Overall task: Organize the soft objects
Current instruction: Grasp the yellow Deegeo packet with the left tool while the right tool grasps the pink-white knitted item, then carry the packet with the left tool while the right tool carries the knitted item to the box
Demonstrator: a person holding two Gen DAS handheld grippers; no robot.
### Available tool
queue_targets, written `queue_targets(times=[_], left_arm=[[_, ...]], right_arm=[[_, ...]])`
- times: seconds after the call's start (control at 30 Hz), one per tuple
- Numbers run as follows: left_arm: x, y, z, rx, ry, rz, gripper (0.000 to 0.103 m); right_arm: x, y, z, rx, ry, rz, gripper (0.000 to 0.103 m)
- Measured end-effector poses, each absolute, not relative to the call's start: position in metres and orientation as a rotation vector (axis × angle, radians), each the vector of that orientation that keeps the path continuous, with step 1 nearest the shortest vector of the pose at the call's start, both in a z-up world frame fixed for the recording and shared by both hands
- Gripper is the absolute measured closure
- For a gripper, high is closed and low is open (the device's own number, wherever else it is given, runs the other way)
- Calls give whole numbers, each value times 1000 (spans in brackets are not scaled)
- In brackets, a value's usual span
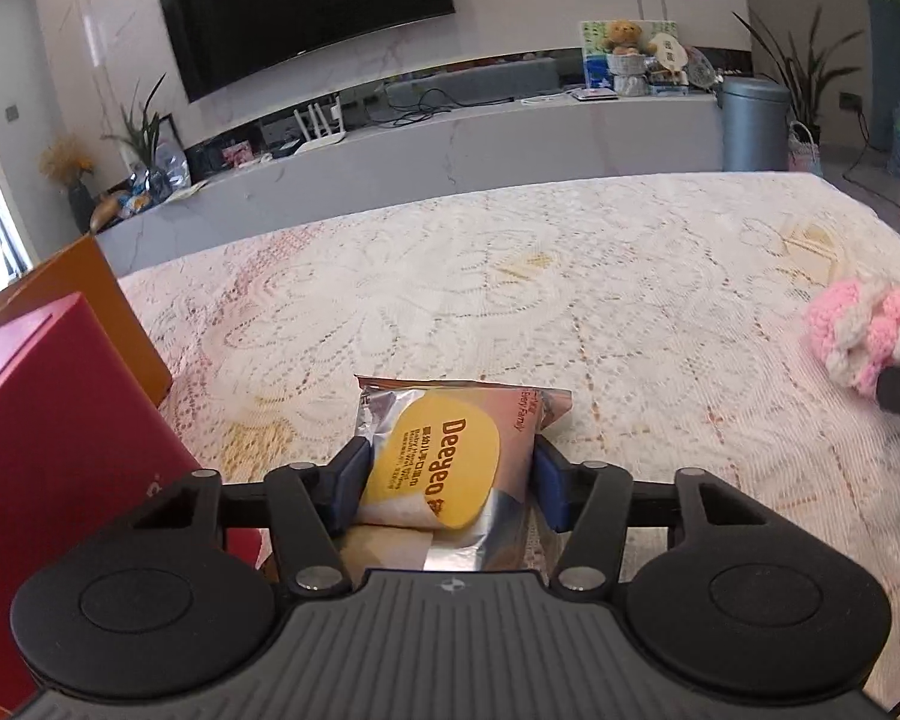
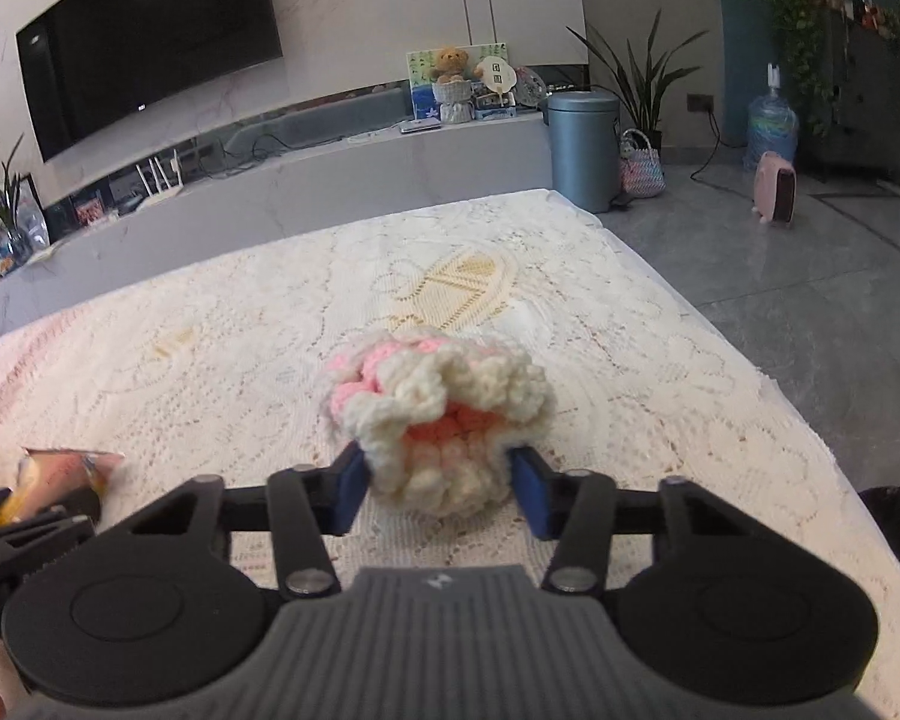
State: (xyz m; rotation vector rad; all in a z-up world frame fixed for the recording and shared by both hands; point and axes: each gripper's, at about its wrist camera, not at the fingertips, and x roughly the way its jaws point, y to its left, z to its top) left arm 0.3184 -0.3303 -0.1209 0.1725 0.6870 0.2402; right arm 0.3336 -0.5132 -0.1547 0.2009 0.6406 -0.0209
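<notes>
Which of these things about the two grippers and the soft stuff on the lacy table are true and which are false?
1. The left gripper grips a shiny wet-wipes packet with a yellow label. True.
2. The right gripper grips a blue rubber ball. False: it grips a pink and cream crocheted yarn piece.
3. A red box stands left of the packet. True.
4. The tabletop is bare wood. False: a white lace tablecloth covers it.
5. The yarn piece lies inside the red box. False: it is between the right gripper's pads, over the tablecloth.
</notes>
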Motion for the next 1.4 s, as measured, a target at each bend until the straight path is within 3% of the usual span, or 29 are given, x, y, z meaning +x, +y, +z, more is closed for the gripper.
queue_targets(times=[0.17,0.23,0.53,0.73,1.13,1.4], left_arm=[[311,-325,-107,99,684,169,47],[303,-328,-96,110,648,152,47],[276,-310,-25,52,563,32,48],[263,-271,31,11,467,51,48],[215,-166,118,-44,298,81,48],[190,-87,145,-84,256,153,48]], right_arm=[[328,-520,-146,233,623,-6,68],[326,-517,-138,221,598,3,87],[316,-501,-101,201,572,27,90],[290,-461,-39,73,550,-11,90],[224,-325,99,-87,329,41,90],[201,-211,141,-156,229,145,90]])
